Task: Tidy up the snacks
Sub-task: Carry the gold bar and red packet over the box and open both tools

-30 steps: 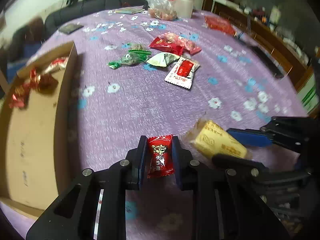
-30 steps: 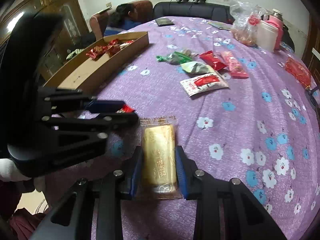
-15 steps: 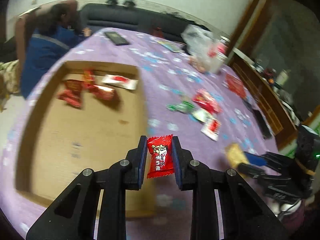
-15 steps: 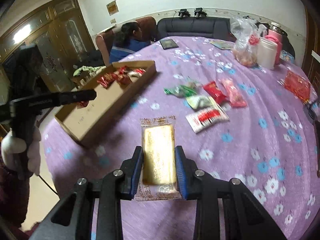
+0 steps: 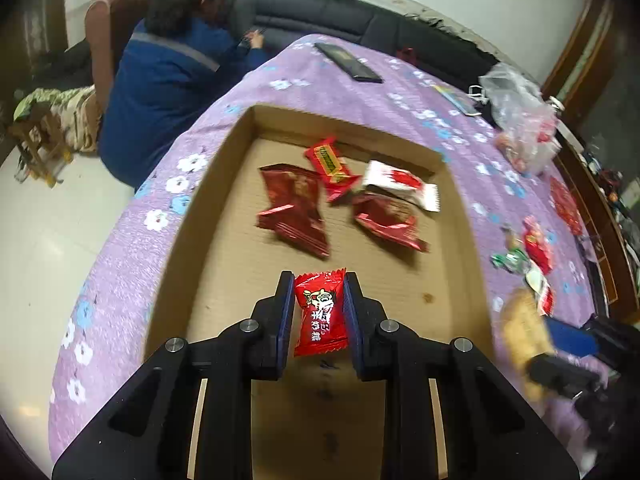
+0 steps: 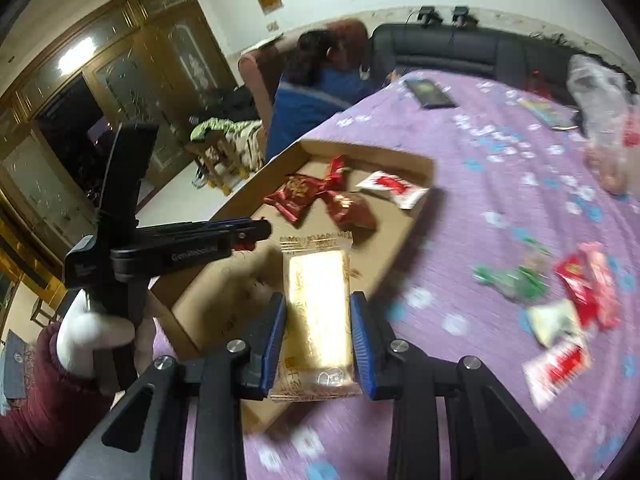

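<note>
My left gripper (image 5: 318, 312) is shut on a small red candy packet (image 5: 319, 312) and holds it above the near part of a shallow cardboard tray (image 5: 208, 204). The tray holds several red and white snack packets (image 5: 294, 208). My right gripper (image 6: 318, 320) is shut on a clear-wrapped yellow cake bar (image 6: 318, 308), over the tray's (image 6: 416, 216) near right edge. The left gripper also shows in the right wrist view (image 6: 248, 236), over the tray. The right gripper with its cake bar (image 5: 524, 332) shows blurred at the right of the left wrist view.
Loose snacks (image 6: 560, 296) lie on the purple flowered tablecloth (image 6: 500, 184) right of the tray. A phone (image 5: 348, 62), a plastic bag (image 5: 520, 116) and a red packet (image 5: 564, 204) sit farther back. A person in blue (image 5: 168, 84) sits beyond the table's far left edge.
Both grippers have swung left from the tablecloth toward the tray, each still holding its snack. The left one has advanced farther over the tray floor.
</note>
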### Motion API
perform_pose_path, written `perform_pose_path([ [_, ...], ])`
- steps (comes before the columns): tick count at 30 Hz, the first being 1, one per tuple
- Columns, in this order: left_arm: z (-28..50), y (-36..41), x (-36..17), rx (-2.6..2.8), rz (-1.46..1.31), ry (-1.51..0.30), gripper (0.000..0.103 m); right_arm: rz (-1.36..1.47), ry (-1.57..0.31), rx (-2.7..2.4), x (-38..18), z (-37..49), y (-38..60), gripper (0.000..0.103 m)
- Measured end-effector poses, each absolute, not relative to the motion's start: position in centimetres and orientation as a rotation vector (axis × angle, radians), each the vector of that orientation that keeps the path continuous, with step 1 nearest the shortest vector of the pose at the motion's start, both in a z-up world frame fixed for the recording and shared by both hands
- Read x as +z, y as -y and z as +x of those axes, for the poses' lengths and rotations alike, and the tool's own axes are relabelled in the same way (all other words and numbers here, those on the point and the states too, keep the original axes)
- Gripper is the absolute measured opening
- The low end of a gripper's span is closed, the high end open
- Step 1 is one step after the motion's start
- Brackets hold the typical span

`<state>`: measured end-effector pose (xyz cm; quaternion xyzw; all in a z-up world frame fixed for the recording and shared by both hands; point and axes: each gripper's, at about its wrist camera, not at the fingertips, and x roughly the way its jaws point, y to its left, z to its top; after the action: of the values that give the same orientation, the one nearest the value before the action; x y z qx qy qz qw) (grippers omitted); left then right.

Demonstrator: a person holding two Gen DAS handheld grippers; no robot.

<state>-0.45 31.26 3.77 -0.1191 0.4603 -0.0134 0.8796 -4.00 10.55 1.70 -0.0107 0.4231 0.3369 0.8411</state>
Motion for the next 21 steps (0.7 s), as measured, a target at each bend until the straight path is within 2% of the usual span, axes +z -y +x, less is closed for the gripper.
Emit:
perform_pose_path([
  [11, -1.6, -34.3, 3.9, -0.028, -0.387, -0.953, 0.024, -0.071, -0.971, 0.728, -2.4, -0.3, -17.4, 0.036],
  [21, -6.4, -33.0, 7.4, -0.004, -0.391, -0.835, 0.024, -0.029, -0.858, 0.716, 1.0, -2.7, -14.4, 0.040],
])
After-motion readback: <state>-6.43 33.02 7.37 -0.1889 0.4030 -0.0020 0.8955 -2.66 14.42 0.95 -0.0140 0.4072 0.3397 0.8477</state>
